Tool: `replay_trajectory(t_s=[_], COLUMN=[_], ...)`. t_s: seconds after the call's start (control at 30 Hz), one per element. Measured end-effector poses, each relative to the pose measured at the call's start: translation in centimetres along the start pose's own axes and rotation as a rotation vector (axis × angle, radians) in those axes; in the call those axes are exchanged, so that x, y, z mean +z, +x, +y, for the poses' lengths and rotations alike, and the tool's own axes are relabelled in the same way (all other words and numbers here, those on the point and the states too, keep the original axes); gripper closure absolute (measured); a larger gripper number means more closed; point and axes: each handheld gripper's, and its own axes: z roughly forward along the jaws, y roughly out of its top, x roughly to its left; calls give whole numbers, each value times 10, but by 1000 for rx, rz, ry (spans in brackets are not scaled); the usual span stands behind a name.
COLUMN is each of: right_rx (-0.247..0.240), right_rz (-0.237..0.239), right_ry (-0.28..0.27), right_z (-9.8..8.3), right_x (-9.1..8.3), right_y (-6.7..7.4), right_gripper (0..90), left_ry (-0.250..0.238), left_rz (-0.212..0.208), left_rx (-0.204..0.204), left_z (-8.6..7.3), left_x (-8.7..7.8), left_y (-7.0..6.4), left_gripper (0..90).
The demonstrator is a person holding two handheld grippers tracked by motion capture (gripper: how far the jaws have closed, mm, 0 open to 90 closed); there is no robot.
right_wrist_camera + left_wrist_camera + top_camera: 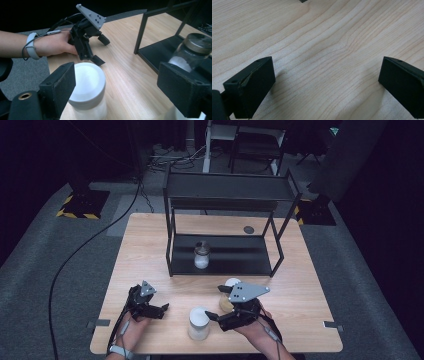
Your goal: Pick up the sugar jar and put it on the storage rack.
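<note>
Approach phase of a jar pick. The right gripper (214, 316) hangs low over the near edge of the pale wooden table (300, 290), jaws spread and holding nothing. Just ahead of its fingertips, towards its left jaw, stands the clear glass jar with a white lid and white contents (198, 323); in the right gripper view this jar (86, 87) sits against the inner side of the left jaw and is not yet centred in the gap, and whether that jaw touches it cannot be told. A second white-lidded jar (231, 284) stands just behind the gripper body, partly hidden by its grey three-cornered plate. Farther ahead and to the right of the jaws, a glass jar with a metal lid and white contents (191, 51) rests on the lower shelf of the black metal two-tier rack (172, 245).

The left gripper (159, 309) rests near the table surface, well apart from the jars, jaws wide open over bare wood.

Judged step: lining up on the nearest white-lidded jar before the grasp. The next move probably calls for shifting the right gripper sideways until the jar lies midway between the jaws, then closing on the glass body below the lid without tipping it.
</note>
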Motion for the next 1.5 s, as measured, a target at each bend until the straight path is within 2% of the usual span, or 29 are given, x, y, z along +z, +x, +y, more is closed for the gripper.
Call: replay_trajectory(t_s=[0.57, 1.03, 1.3, 1.5], right_rx=[-16, -7, -16, -31], right_rz=[42, 69, 78, 76], right_ry=[17, 54, 90, 112], right_z=[-3, -11, -13, -13], right_x=[20, 39, 49, 53], right_y=[16, 20, 21, 21], right_gripper=[155, 173, 224, 301], left_ry=[0, 0, 0, 0], left_rz=[0, 0, 0, 0], left_rx=[0, 0, 0, 0], left_z=[0, 0, 0, 0], left_x=[0, 0, 0, 0], left_y=[0, 0, 0, 0], left_gripper=[6, 7, 6, 6])
